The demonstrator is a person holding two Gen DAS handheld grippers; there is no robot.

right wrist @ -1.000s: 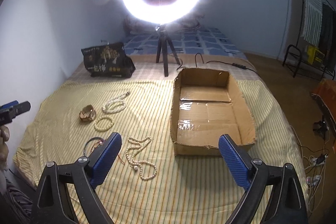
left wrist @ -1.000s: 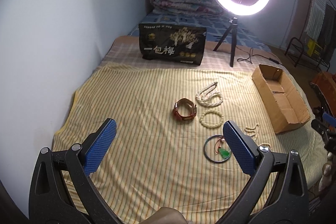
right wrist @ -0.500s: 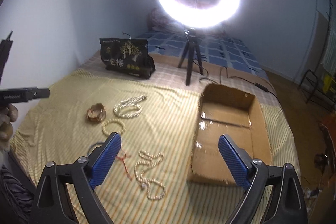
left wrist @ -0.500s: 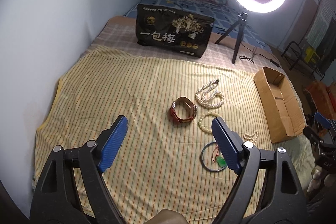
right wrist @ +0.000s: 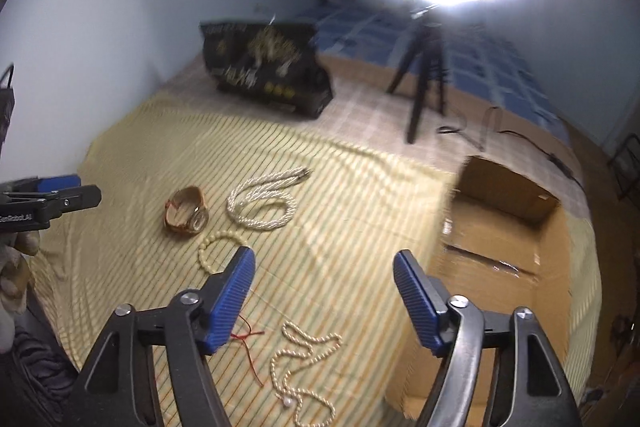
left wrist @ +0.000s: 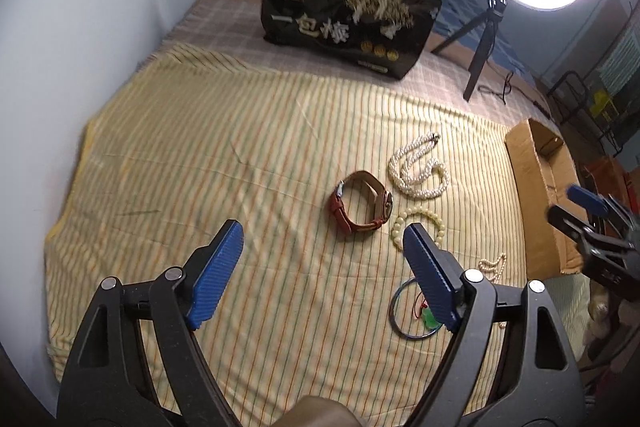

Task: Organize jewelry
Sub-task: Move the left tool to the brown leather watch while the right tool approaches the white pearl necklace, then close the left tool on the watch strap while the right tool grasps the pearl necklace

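Striped bedspread [left wrist: 224, 163]; watch [left wrist: 362, 205] beyond spread left gripper [left wrist: 320, 259] fingers; right gripper [right wrist: 324, 267] fingers spread

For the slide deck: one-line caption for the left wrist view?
Open left gripper hovers above brown leather-strap watch, white pearl necklace and cream bead bracelet on striped yellow sheet.

The left gripper [left wrist: 323, 239] has advanced over the yellow striped cloth [left wrist: 224, 163]; the brown leather-strap watch [left wrist: 362, 205], formerly well ahead of its blue fingers, now lies just beyond the fingertips, nearer the right one. The right gripper [right wrist: 324, 269] has swung leftward: the open cardboard box [right wrist: 520, 227], previously between its fingers, now sits off its right finger, with the thin pearl necklace [right wrist: 304, 367] between them.
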